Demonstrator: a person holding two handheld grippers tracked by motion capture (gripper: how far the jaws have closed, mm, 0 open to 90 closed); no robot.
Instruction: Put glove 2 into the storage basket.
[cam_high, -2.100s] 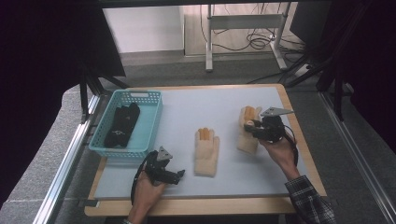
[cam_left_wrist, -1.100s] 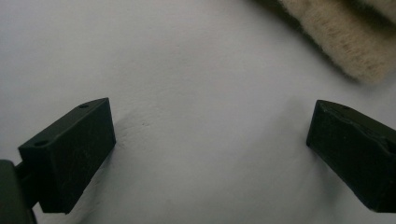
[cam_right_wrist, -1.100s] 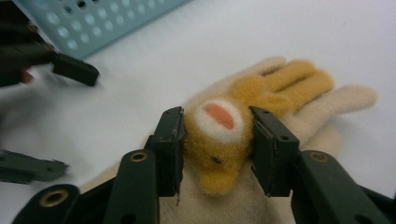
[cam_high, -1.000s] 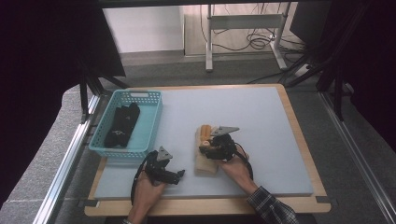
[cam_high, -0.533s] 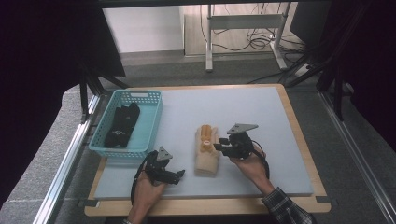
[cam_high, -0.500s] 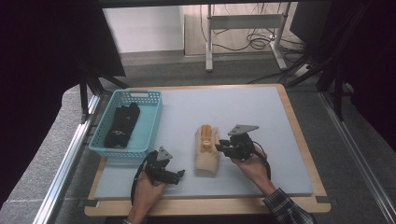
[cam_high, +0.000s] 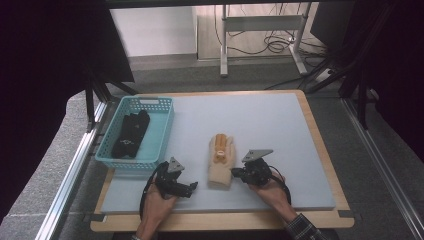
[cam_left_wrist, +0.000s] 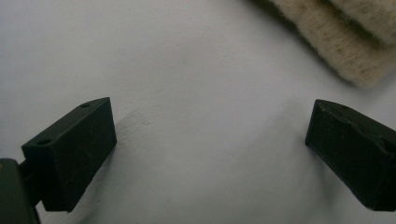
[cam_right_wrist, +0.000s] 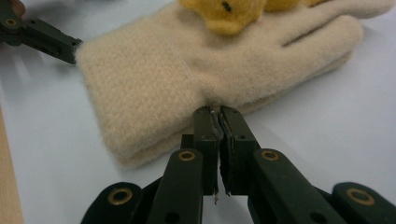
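Observation:
Two beige knitted gloves (cam_high: 221, 167) lie stacked in the middle of the table, with a yellow-orange fuzzy patch (cam_high: 220, 149) on the top one. My right gripper (cam_high: 234, 173) lies on the table just right of the stack, near the cuff. Its jaws are shut, and its tips (cam_right_wrist: 217, 112) touch the side edge of the gloves (cam_right_wrist: 187, 70). The patch (cam_right_wrist: 224, 14) shows at the top of that view. My left gripper (cam_high: 192, 187) rests on the table left of the cuff. It is open (cam_left_wrist: 210, 149) with bare table between its jaws, and the glove cuff (cam_left_wrist: 336, 42) lies beyond it.
A teal plastic basket (cam_high: 165, 125) stands at the left of the table and holds black gloves (cam_high: 130, 132). A wooden rim (cam_high: 320, 145) frames the pale grey table top. One jaw of the left gripper (cam_right_wrist: 46, 37) shows by the cuff in the right gripper view.
The right gripper brought the second glove from the right side onto the centre glove, then drew back to the stack's right edge. The left gripper has stayed put.

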